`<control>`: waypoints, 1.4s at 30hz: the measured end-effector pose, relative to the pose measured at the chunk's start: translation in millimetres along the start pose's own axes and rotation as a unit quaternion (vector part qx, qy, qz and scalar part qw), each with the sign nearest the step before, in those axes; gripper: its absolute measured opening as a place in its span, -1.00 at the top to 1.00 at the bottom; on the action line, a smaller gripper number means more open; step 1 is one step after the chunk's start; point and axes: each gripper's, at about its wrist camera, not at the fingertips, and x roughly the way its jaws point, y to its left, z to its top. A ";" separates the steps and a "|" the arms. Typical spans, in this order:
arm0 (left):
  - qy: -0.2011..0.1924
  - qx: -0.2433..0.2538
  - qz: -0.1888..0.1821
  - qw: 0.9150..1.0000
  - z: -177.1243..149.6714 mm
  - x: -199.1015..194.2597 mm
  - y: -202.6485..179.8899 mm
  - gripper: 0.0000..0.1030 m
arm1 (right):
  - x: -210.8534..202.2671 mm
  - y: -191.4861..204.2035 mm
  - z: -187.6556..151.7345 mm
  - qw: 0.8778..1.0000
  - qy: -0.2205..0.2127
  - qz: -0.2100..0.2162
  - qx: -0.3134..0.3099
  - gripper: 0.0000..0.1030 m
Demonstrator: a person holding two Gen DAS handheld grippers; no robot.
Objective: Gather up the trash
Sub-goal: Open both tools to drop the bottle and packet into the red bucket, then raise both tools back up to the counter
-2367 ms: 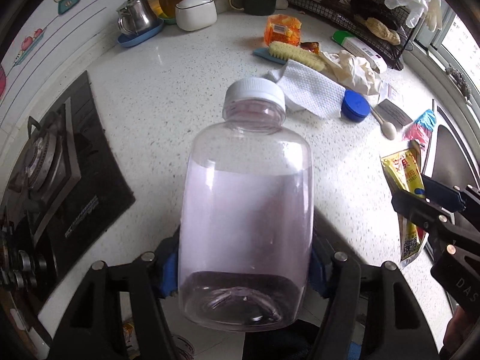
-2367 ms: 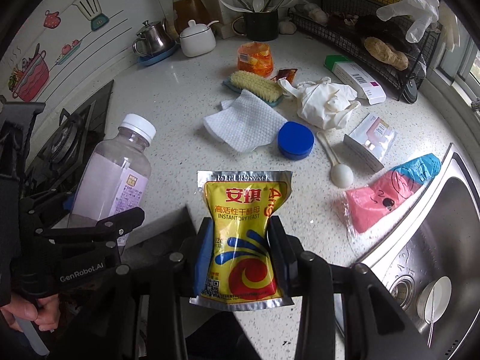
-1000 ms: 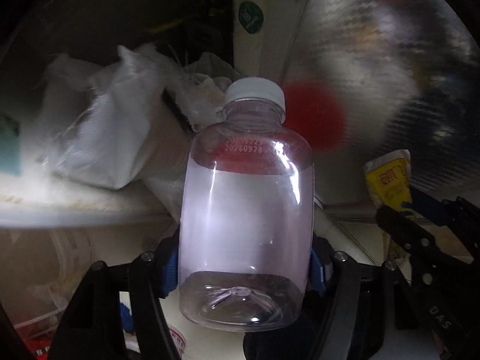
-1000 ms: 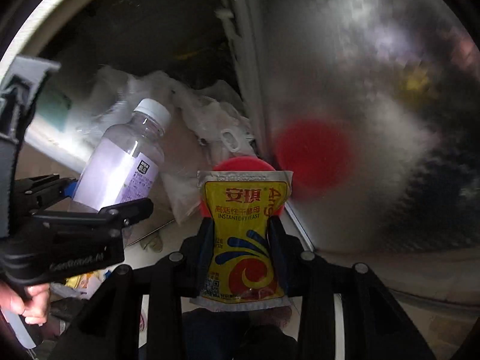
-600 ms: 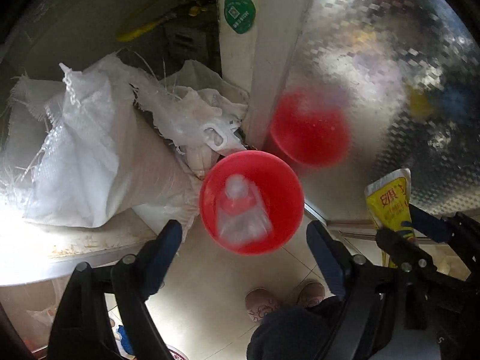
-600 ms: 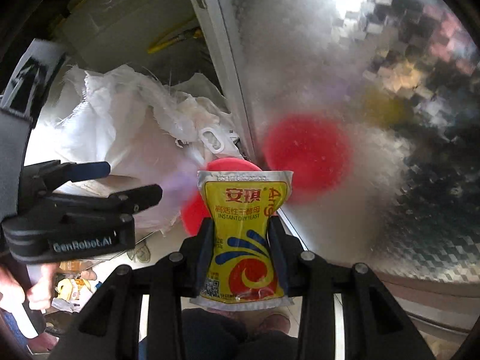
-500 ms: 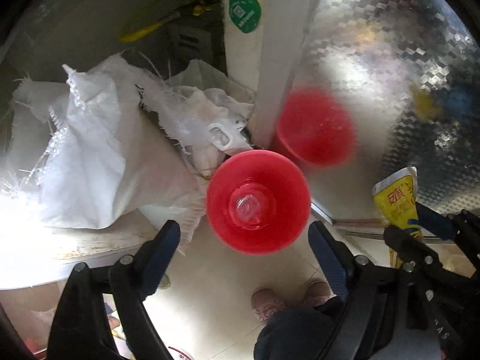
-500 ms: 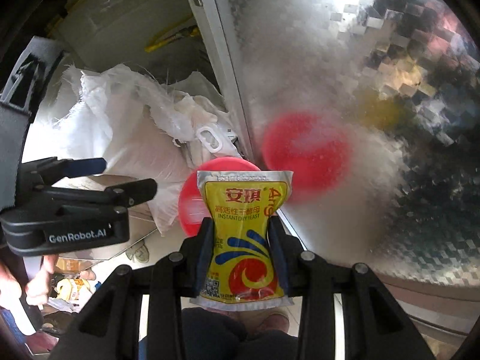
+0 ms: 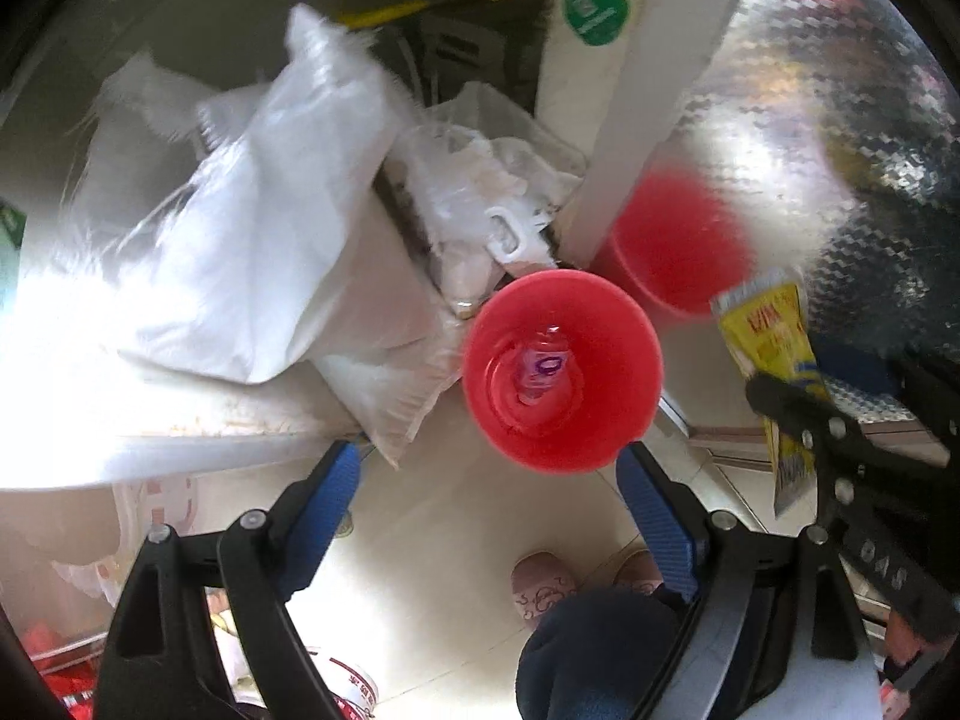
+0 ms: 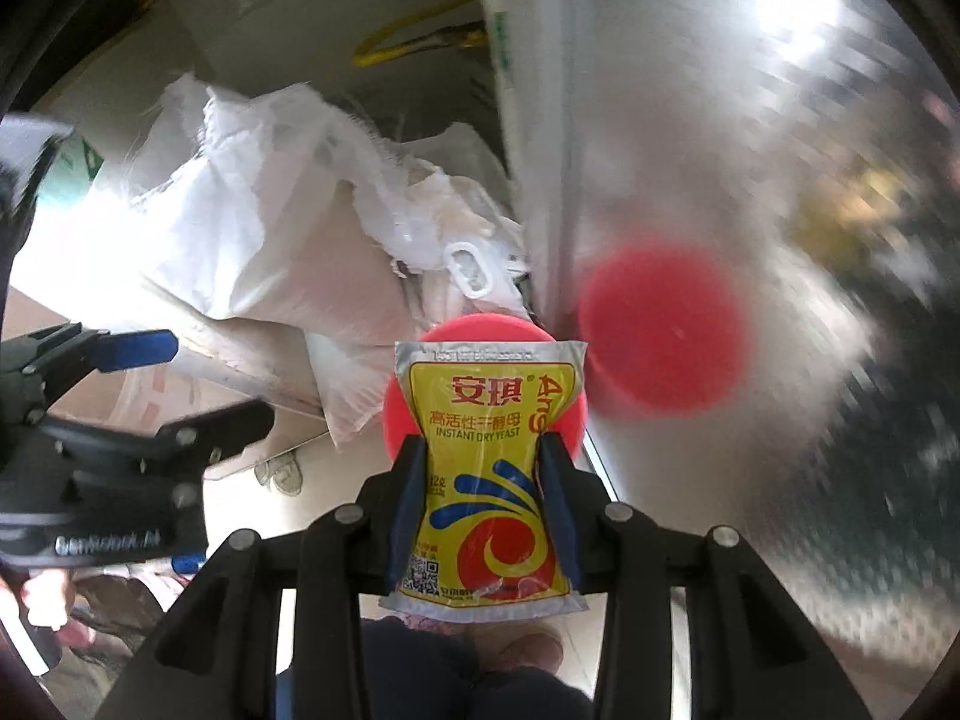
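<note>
A red bin stands on the floor right below my left gripper, which is open with nothing between its blue pads. The clear plastic bottle lies inside the bin. My right gripper is shut on a yellow instant dry yeast packet, held upright just in front of the bin's rim. In the left wrist view the packet and the right gripper are right of the bin. The open left gripper is at the left of the right wrist view.
White woven sacks and crumpled plastic bags lie left of and behind the bin. A shiny patterned metal door reflects the bin at the right. A white post stands between them. A person's slippers are on the tiled floor.
The left jaws opened and the bottle dropped from them into the red bin. Both grippers sank closer to the bin. The right gripper kept hold of the yeast packet.
</note>
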 end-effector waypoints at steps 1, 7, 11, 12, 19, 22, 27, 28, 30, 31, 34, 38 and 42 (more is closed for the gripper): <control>0.000 -0.003 0.001 1.000 -2.5 0.9 1.9 -0.66 | 1.9 1.7 2.4 1.000 -0.002 0.001 -0.008 0.29; -0.002 -0.018 0.009 1.000 -15.5 2.0 14.6 -0.66 | 10.6 12.1 11.1 0.999 0.000 0.011 -0.045 0.22; -0.006 -0.031 0.012 0.999 -21.1 -0.5 20.3 -0.66 | 8.3 18.7 9.0 0.998 -0.012 0.006 -0.060 -0.26; -0.007 -0.033 0.014 0.999 -22.0 -1.9 21.0 -0.66 | 6.4 19.8 8.2 0.998 -0.018 0.005 -0.063 -0.57; 0.001 -0.051 0.024 0.998 -40.0 -39.9 24.0 -0.66 | -21.4 26.9 6.5 0.997 -0.022 -0.006 -0.075 -0.67; -0.003 -0.051 0.041 0.998 -48.0 -75.7 23.0 -0.66 | -42.7 31.9 6.4 0.997 -0.013 0.003 -0.075 -0.68; -0.019 -0.068 0.042 0.997 -53.4 -146.0 25.8 -0.66 | -99.4 52.7 8.5 0.995 -0.018 0.013 -0.097 -0.68; -0.025 -0.070 0.043 0.996 -53.9 -160.4 25.5 -0.66 | -113.7 54.8 9.8 0.995 -0.021 0.015 -0.098 -0.68; -0.036 -0.075 0.044 0.996 -54.3 -192.5 24.7 -0.66 | -142.6 57.4 11.4 0.995 -0.030 0.019 -0.093 -0.68; -0.042 -0.077 0.043 0.995 -54.3 -206.6 24.5 -0.66 | -156.7 57.9 11.8 0.995 -0.035 0.021 -0.090 -0.68; -0.060 -0.080 0.043 0.994 -53.4 -248.8 18.9 -0.71 | -200.9 58.9 13.2 0.995 -0.052 0.021 -0.088 -0.68; -0.085 -0.070 0.044 0.993 -46.3 -297.5 1.0 -0.74 | -255.3 47.8 18.3 0.994 -0.067 0.019 -0.079 -0.68; -0.110 -0.051 0.027 0.992 -29.0 -341.4 -21.9 -0.87 | -302.7 26.6 22.9 0.995 -0.083 0.007 -0.060 -0.68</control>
